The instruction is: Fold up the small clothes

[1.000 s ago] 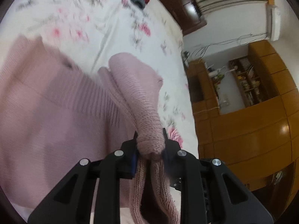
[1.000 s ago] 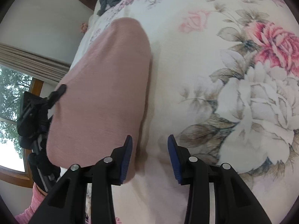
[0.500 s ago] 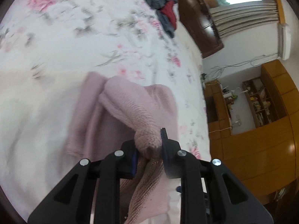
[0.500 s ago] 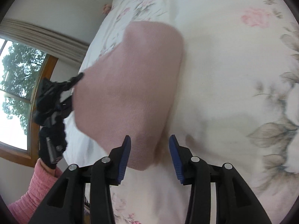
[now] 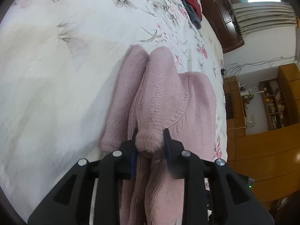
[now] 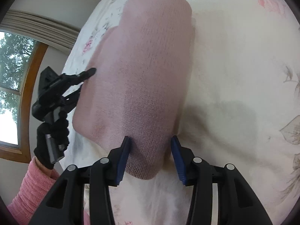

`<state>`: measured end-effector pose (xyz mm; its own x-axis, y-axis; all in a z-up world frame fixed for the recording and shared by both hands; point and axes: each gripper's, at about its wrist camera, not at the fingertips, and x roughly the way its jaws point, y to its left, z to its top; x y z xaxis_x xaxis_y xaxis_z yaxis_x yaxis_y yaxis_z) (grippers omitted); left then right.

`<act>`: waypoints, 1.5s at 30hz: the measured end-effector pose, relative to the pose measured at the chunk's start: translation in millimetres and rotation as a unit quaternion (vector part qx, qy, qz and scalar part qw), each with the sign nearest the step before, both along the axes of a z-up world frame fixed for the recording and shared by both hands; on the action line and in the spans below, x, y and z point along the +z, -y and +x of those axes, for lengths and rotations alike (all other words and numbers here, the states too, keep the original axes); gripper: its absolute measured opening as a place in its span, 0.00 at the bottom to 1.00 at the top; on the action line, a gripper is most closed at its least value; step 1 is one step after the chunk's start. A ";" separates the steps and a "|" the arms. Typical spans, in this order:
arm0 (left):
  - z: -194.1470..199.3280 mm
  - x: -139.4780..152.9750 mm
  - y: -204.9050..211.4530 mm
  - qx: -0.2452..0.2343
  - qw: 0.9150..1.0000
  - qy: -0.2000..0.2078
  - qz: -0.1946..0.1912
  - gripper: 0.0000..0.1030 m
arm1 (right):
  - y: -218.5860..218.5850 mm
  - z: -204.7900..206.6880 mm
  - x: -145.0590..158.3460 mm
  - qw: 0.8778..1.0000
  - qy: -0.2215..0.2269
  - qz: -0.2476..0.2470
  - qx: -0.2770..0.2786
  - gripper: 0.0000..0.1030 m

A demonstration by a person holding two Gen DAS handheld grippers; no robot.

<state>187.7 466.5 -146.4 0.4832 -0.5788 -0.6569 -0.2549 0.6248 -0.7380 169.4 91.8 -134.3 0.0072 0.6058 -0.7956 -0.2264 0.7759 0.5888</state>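
While your left gripper [image 5: 150, 146] pinches the pink sweater [image 5: 163, 97], fold hides its pads | right gripper [image 6: 151, 156] wide, straddling hem; contact unclear | bedspread [image 6: 234, 65] blurred

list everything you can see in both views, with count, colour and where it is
knit garment: one, dusty pink, folded on the bed
bedspread: one, white with pink flowers, under the garment
clothes pile: one, grey and red, far end of the bed
cabinets: several, orange-brown wood, right of the bed
window: one, wood frame, left in the right wrist view
left gripper: one, black, jaws shut on a garment fold
right gripper: one, black with blue pads, jaws open astride the garment's near corner
sleeve: one, pink, lower left
glove: one, black, holding the left gripper
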 end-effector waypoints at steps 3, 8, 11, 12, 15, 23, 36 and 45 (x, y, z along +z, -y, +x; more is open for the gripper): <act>-19.4 20.4 1.1 -0.019 0.999 0.006 0.025 0.32 | 1.7 -5.8 2.1 1.000 -0.002 0.014 0.000 0.45; -59.4 37.6 16.2 -0.062 0.997 0.009 0.050 0.52 | 3.7 -14.2 -1.3 0.999 -0.013 0.033 -0.004 0.50; -73.1 26.6 27.1 -0.078 0.996 -0.012 0.050 0.51 | 5.3 -16.7 -15.6 0.999 -0.032 0.037 -0.014 0.51; -74.6 20.2 30.7 -0.080 0.995 -0.022 0.062 0.47 | 4.8 -15.2 -19.5 0.998 -0.039 0.040 -0.018 0.51; -75.2 6.4 31.8 -0.077 0.992 -0.043 0.089 0.17 | 2.6 -15.2 -27.0 0.996 -0.064 0.056 -0.023 0.35; -76.9 8.6 20.5 -0.086 0.990 -0.033 0.105 0.10 | -15.2 -20.9 -3.4 0.999 -0.033 0.009 0.006 0.24; -65.6 40.0 13.4 -0.099 0.982 -0.016 0.162 0.40 | 11.7 -19.3 -15.6 0.999 -0.034 0.020 -0.011 0.48; 40.9 58.8 9.3 -0.062 0.978 0.007 0.198 0.48 | 28.3 -5.5 -8.2 0.999 -0.017 0.030 -0.037 0.49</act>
